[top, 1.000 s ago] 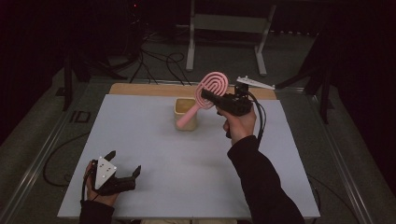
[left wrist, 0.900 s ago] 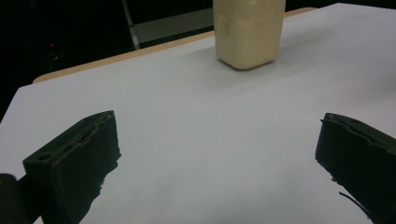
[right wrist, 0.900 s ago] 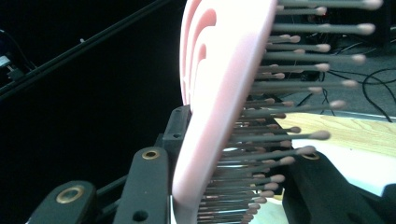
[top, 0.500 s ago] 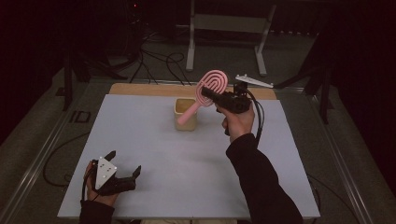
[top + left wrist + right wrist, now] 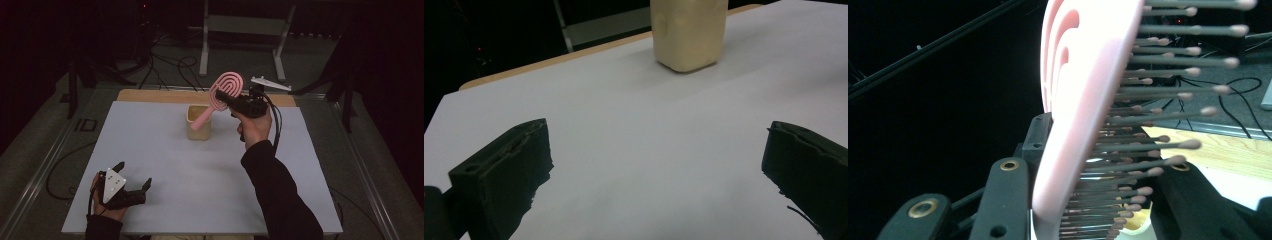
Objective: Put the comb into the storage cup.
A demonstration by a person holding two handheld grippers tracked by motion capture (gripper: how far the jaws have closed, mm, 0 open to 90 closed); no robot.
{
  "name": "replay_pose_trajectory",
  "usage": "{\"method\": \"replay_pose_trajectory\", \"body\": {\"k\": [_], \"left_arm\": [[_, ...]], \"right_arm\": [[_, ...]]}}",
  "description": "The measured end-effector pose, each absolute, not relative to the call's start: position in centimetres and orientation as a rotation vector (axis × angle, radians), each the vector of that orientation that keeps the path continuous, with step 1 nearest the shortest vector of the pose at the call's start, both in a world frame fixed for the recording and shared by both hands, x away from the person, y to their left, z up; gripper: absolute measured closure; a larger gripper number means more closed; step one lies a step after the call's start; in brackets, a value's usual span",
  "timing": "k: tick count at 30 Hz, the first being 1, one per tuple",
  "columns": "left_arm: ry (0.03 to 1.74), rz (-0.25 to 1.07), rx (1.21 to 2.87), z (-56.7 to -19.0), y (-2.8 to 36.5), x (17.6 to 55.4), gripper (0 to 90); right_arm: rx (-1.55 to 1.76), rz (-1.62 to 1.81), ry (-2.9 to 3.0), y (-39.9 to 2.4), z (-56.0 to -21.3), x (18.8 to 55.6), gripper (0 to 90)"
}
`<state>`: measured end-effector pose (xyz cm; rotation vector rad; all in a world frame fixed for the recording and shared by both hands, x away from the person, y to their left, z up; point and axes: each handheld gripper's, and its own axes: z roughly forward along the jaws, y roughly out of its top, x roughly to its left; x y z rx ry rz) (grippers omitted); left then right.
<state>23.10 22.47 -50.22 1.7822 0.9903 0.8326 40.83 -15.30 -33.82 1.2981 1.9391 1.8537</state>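
Showing pink hairbrush (image 5: pixel 220 96), grey bristles

Pink hairbrush (image 5: pixel 220 94) with oval slotted head and grey, ball-tipped bristles (image 5: pixel 1168 105), held aloft and tilted — head up, handle slanting down into a cream squarish cup (image 5: pixel 198 123), cup upright near the table's far edge.
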Motion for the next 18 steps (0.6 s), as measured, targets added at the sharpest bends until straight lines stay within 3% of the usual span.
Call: {"method": "replay_pose_trajectory", "body": {"k": [18], "left_arm": [[0.987,0.839,1.786,-50.21,22.44,23.08,0.2]], "right_arm": [[1.322,1.826,1.893,-14.91,-33.57,41.75,63.8]]}}
